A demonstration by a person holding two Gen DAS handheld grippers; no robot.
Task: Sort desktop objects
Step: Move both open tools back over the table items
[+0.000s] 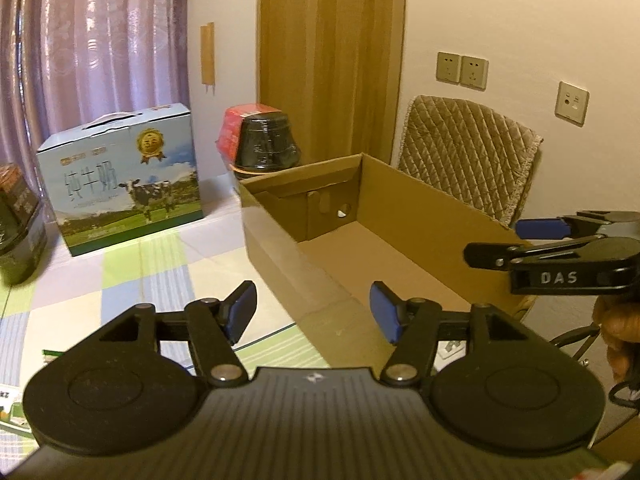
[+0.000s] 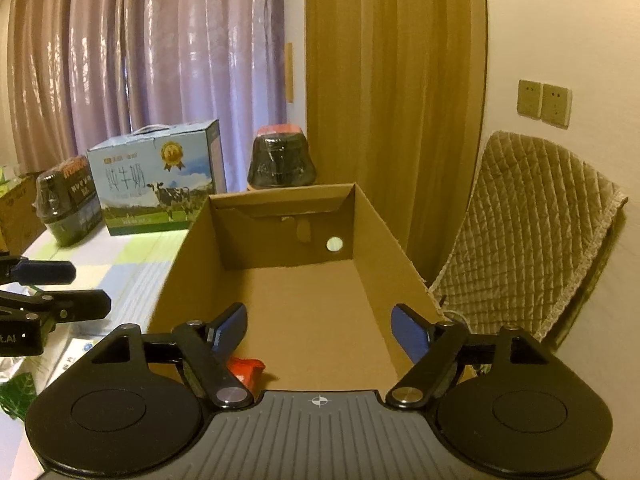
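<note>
My left claw (image 1: 313, 312) is spread wide, nothing between the pads, hanging over the near left corner of the cardboard box (image 1: 280, 236). My right claw (image 2: 318, 332) is spread too and empty, over the near end of the same box. On the box floor just under its left finger lies a small red item (image 2: 248, 368), maybe a wrapper; it's half hidden, can't say more. Flat packets (image 2: 76, 356) lie on the checked tablecloth (image 1: 120, 272) left of the box. Milk carton (image 1: 120, 176) and a black wrapped jar (image 2: 282, 160) stand behind, well apart from both claws.
</note>
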